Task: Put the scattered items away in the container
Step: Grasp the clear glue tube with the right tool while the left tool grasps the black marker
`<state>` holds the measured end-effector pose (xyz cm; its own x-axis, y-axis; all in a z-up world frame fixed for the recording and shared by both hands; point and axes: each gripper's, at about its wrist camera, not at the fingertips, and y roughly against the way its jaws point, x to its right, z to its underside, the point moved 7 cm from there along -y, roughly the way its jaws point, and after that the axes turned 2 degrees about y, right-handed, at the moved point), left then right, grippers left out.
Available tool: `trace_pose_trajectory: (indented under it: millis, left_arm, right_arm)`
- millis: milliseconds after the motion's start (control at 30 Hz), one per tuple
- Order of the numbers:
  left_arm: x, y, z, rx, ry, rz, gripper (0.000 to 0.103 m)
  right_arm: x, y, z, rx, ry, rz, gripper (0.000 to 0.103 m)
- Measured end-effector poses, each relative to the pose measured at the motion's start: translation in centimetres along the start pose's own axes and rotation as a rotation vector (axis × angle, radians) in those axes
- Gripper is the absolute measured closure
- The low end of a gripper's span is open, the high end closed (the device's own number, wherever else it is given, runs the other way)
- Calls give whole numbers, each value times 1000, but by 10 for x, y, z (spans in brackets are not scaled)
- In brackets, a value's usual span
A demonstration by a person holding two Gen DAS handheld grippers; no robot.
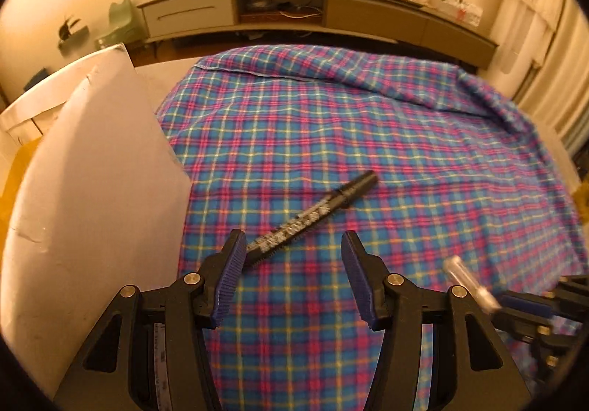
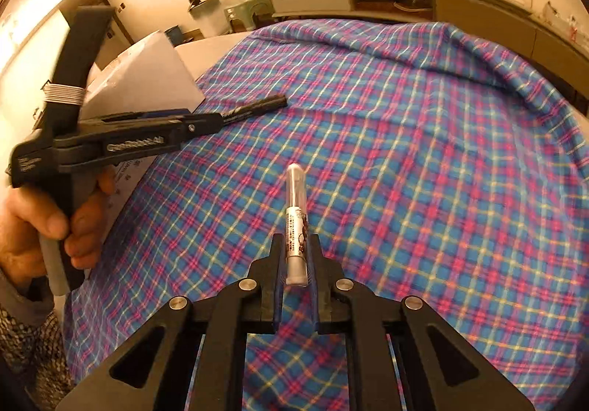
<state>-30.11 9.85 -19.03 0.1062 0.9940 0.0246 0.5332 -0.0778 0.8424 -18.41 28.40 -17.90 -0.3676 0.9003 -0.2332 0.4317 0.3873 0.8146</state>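
Note:
A black marker [image 1: 313,217] with white print lies slanted on the plaid cloth [image 1: 368,138]. My left gripper [image 1: 292,247] is open, just short of the marker's near end, jaws either side of it. My right gripper [image 2: 296,245] is shut on a white pen [image 2: 295,223] with a clear cap, held above the cloth. That pen and the right gripper show at the lower right of the left wrist view [image 1: 469,285]. The marker's far end [image 2: 265,103] shows past my left gripper [image 2: 206,123] in the right wrist view. A white box flap [image 1: 99,171] stands to the left.
The cardboard box [image 2: 147,79] sits at the table's left edge beside the cloth. A long low cabinet [image 1: 294,9] with small items runs along the far wall. A green stool [image 1: 123,22] stands on the floor behind the table. The cloth bunches at the far right [image 1: 497,98].

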Motion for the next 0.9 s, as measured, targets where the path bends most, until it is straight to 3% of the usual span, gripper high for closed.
trace_pose_trajectory:
  millis: [100,133,267,333,400,433,500,567,767,833,900]
  left_arm:
    - [4,4,2,13,-62,-44,87]
    - [4,5,3,9,-61,-34,94]
    - [9,5,7,-18,-43,18,97]
    - [14,6,9,-11,-74,7,95]
    - [14,9,6,32,-113,-55,93]
    - [12,12,2,66,-125,-88,77]
    - [7,20,-6,133,-119,-103,59]
    - [4,18,-8,133,-100,-87,58]
    - [1,-4,5,39,-62,-57,61]
    - [5,-5,6,13,-45,-9,83]
    - [14,-3,11,-20,-47,50,90]
  right_arm:
    - [-1,5,-5,8,12,-5,91]
    - [-1,6,-5,10,11,-4,91]
    - [3,5,-6,4,5,10,91]
    - [3,4,-6,2,10,19,91]
    - [3,1,-7,3,18,30,91]
    - [2,-1,-7,5,18,36,90]
    - [2,-6,-8,2,17,44,81]
    - [2,-11,-7,5,12,51,74]
    - [-12,-24,0,-12,44,51,73]
    - [-15,-25,1,-9,74,77,73]
    - [-15,-26,1,-7,91,103,80]
